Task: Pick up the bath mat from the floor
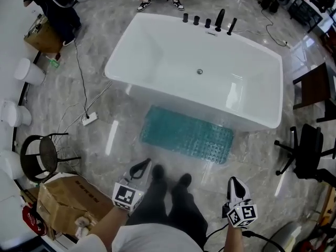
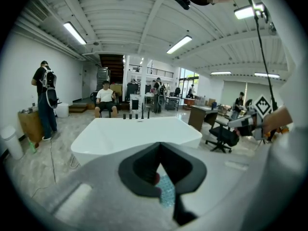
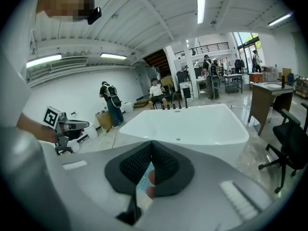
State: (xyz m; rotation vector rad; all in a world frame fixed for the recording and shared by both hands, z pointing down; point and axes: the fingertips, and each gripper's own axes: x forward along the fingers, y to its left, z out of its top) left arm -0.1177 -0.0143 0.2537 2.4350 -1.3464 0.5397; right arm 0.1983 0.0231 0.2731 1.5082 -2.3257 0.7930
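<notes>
Lying flat, bath mat [image 1: 186,135] rests beyond both hand-held grippers [image 1: 140,168] [image 1: 235,185].

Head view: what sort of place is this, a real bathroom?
Probably an open lab or workshop hall with a mock bathroom, not a home. A white freestanding bathtub and a teal studded bath mat sit on a grey marble-look floor beside a black office chair and a brown cardboard box.

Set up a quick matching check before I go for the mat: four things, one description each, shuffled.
1. bath mat
2. bathtub
3. cardboard box
4. left gripper

A. white
B. shut, holding nothing
C. teal, lying flat
D. brown, at the head view's lower left

Pairs: 1-C, 2-A, 3-D, 4-B
</notes>
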